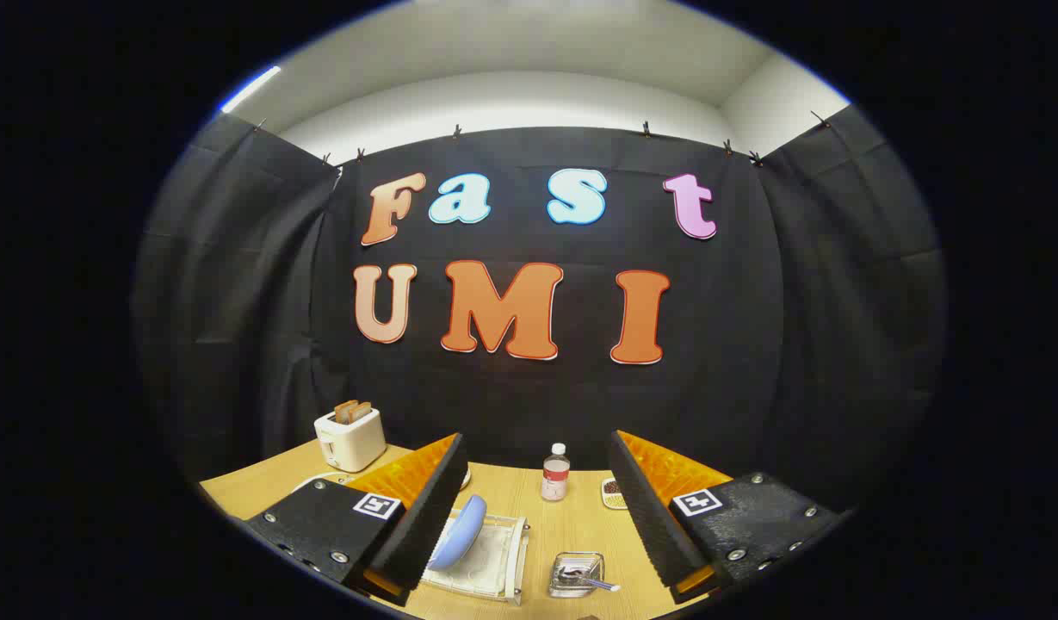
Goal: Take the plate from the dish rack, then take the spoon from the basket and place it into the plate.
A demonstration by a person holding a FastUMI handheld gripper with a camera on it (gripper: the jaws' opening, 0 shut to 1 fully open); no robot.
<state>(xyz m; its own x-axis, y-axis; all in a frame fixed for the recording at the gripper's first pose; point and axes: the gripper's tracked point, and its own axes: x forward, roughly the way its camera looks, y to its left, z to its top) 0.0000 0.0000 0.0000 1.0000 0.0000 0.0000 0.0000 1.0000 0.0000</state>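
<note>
Plate x1, spoon x1, tool open.

Wooden table, light tone, running to black cloth wall. Cream toaster at far left corner of table, close to cloth, two slices of toast standing up out of slots. Small clear bottle with white cap and reddish label upright near middle of far edge. Just right of bottle, small dish of dark bits, partly hidden. White ceiling above cloth.
</note>
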